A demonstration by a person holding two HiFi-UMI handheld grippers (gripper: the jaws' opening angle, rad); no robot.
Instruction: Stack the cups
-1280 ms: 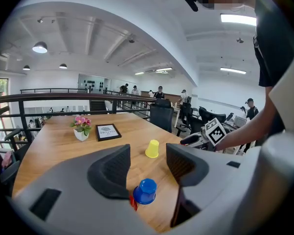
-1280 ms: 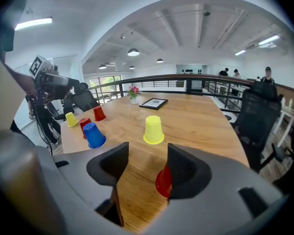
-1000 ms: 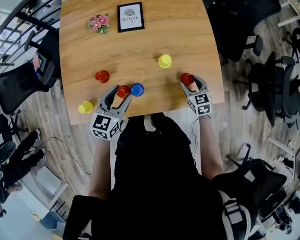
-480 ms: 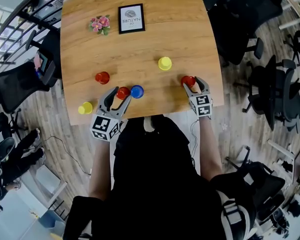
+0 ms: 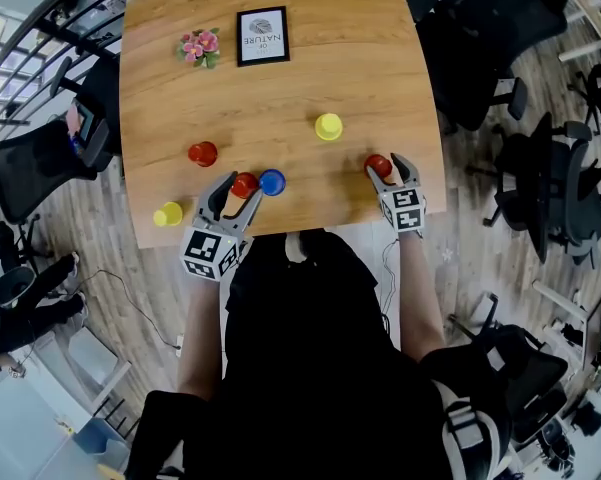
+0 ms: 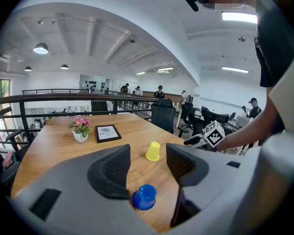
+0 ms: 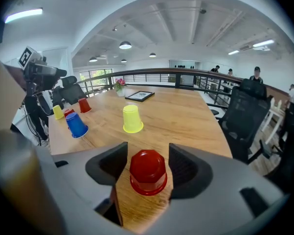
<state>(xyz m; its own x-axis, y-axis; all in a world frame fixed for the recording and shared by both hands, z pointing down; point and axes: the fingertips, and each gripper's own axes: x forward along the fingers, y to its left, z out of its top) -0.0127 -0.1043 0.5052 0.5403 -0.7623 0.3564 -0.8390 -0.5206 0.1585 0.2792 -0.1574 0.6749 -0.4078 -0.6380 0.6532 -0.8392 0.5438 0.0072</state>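
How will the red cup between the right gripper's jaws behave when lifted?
The red cup looks like thin plastic, so probably light and apt to flex under a hard squeeze. Upside down on its wide rim, it should stand stably; its glossy tapered wall may slip.

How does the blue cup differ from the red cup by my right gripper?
The red cup stands between the right gripper's open jaws; the blue cup stands free, near the left gripper. The blue cup has a second red cup close beside it; the red cup stands alone. Both are upside down on the table.
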